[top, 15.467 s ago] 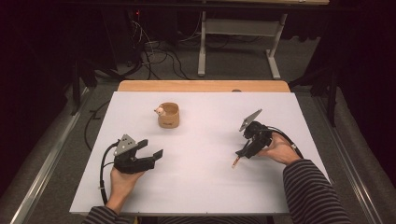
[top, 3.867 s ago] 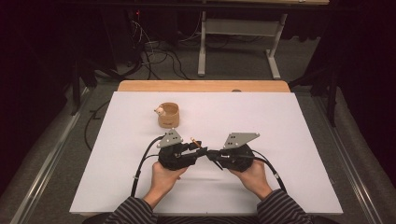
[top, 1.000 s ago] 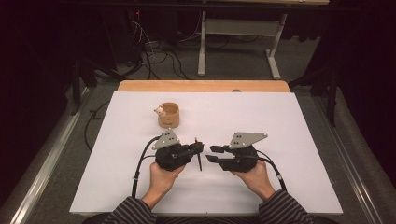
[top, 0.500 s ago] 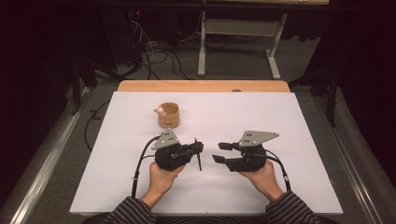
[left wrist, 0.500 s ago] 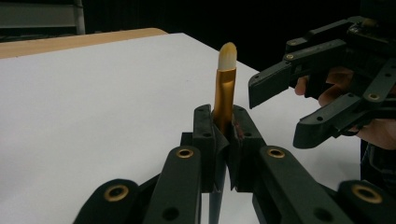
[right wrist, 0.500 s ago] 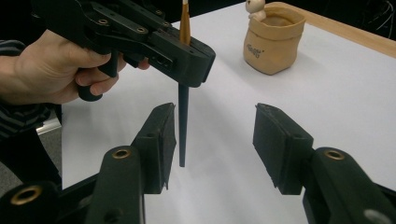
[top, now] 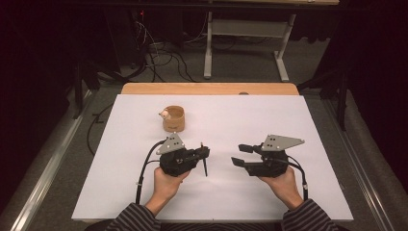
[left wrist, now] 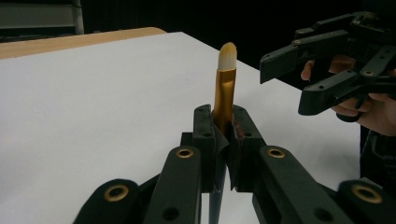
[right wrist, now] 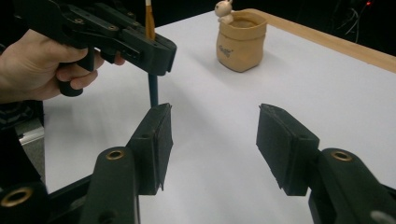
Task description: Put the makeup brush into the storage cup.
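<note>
the left gripper [left wrist: 223, 140] has its jaws clamped on the gold ferrule of a small brush [left wrist: 225, 88], holding it upright with the pale bristle tip on top and the dark handle hanging down toward the white table [top: 298, 125]. held this way, the brush looks ready to be lowered handle-first into the tan cup [top: 173, 118], which stands just beyond the left gripper. the right gripper [right wrist: 212, 140] is spread wide and holds nothing, on the far side of the brush from the cup, probably drawn off so it doesn't crowd the brush. the left gripper view shows bristles and ferrule close up; the right gripper view shows the little figure on the cup's rim.
</note>
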`<state>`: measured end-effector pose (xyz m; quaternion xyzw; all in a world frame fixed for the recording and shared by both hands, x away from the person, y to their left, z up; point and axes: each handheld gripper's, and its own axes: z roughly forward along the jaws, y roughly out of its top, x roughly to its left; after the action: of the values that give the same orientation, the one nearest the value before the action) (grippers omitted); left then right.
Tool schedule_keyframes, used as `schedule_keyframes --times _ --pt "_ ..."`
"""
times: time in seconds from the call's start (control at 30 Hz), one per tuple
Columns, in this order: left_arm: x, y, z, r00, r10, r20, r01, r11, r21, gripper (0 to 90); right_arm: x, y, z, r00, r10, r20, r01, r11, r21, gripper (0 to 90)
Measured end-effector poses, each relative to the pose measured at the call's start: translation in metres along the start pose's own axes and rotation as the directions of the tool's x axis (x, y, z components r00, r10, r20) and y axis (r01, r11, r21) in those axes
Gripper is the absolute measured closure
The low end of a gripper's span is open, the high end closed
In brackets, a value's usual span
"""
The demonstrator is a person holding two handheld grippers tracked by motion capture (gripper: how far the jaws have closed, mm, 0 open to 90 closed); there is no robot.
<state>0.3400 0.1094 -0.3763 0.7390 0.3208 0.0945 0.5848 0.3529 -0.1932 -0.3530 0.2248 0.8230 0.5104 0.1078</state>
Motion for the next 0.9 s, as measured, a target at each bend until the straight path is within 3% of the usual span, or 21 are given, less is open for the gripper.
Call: schedule_keyframes --times 0.1,0.2,0.4,0.57,0.9 --pt "0.001 0.000 0.000 0.9999 -0.006 0.009 0.006 1.0000 -0.001 83.8 -0.003 -0.002 -0.005 0.9997 0.007 0.024 -0.007 1.000 -0.007 47.3" --pt "0.001 0.000 -0.001 0.9999 -0.005 0.014 0.005 1.0000 -0.007 83.8 -0.005 -0.004 -0.010 0.9963 -0.017 0.084 0.017 1.000 0.004 46.9" --pt "0.002 0.001 -0.002 0.9999 -0.006 0.011 0.006 1.0000 -0.005 83.8 -0.013 -0.010 -0.018 0.9943 0.006 0.107 -0.006 1.000 -0.001 44.6" --pt "0.003 0.001 -0.003 0.9999 -0.012 0.011 0.012 0.9999 -0.009 83.8 -0.017 -0.017 -0.026 0.9823 0.015 0.187 -0.011 1.000 -0.025 42.4" --pt "0.002 0.001 -0.004 0.9999 -0.007 0.010 0.007 0.9999 -0.011 83.8 -0.028 -0.026 -0.043 0.9720 0.061 0.227 -0.049 0.997 -0.057 40.0"
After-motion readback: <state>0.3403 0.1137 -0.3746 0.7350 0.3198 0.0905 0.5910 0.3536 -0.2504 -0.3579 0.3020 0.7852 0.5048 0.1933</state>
